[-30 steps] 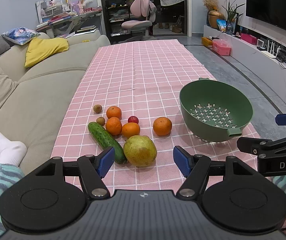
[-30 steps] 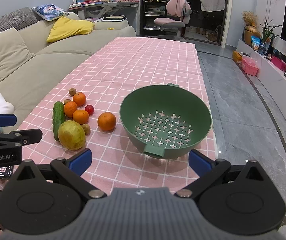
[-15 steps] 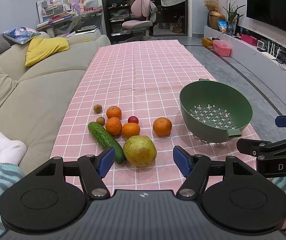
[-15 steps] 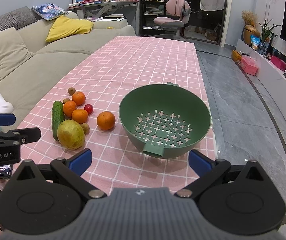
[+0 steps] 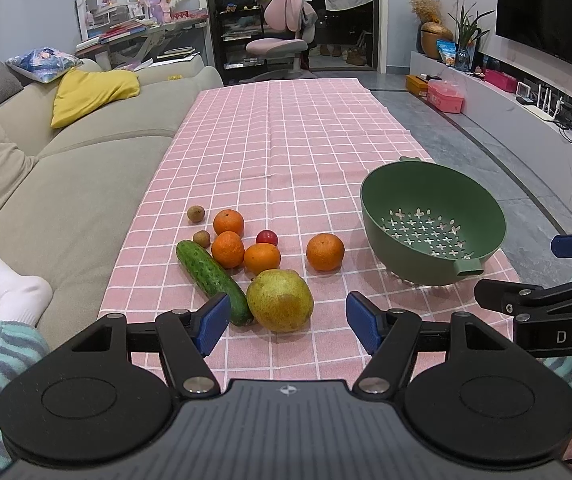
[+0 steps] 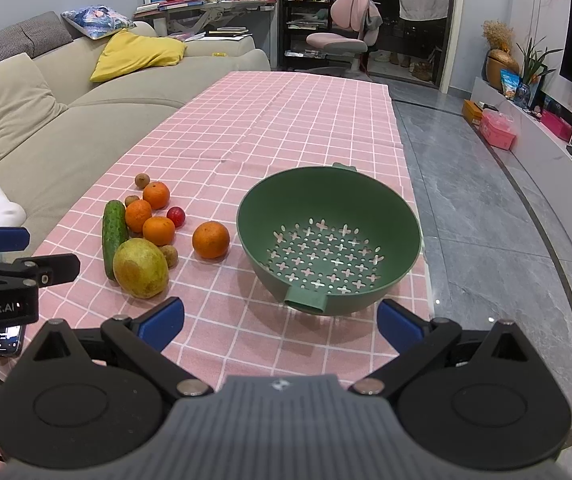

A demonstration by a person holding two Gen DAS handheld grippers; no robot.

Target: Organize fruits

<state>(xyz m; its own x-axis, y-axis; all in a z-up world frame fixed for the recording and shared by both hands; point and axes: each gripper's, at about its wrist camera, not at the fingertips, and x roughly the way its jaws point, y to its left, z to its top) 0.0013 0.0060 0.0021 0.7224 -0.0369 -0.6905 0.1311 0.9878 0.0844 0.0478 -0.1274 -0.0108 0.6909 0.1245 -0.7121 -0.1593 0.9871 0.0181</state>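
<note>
The left gripper (image 5: 286, 318) hangs low over the near edge of the worktop (image 5: 286, 140), level and pointing down its length, its blue fingers (image 5: 212, 322) spread wide and holding nothing. Just past the gap between them lies the pear (image 5: 280, 300), with the cucumber (image 5: 214, 276) touching its left side and running away at a slant. The right gripper (image 6: 280, 322) sits beside it, also level, aimed at the green colander (image 6: 328, 236); its fingers (image 6: 162, 322) are released too, wide apart and empty, with the colander's near handle just beyond them.

The fruit is grouped on the pink checked cloth (image 6: 270, 120) left of the colander. Three oranges (image 5: 228, 249) cluster behind the pear, with a small red fruit (image 5: 267, 237) next to them; a fourth orange (image 5: 325, 252) stands alone between the cluster and the colander. Two small brown fruits (image 5: 196, 213) lie at the far left of the group, and the right view shows a third (image 6: 169, 255) touching the pear. The colander holds no fruit.

Readable writing: "DAS" on the right gripper's side as seen from the left camera, and "nRobot.AI" on the left gripper as seen from the right. A phone (image 6: 4, 334) shows below that label, its screen text too small to read.
</note>
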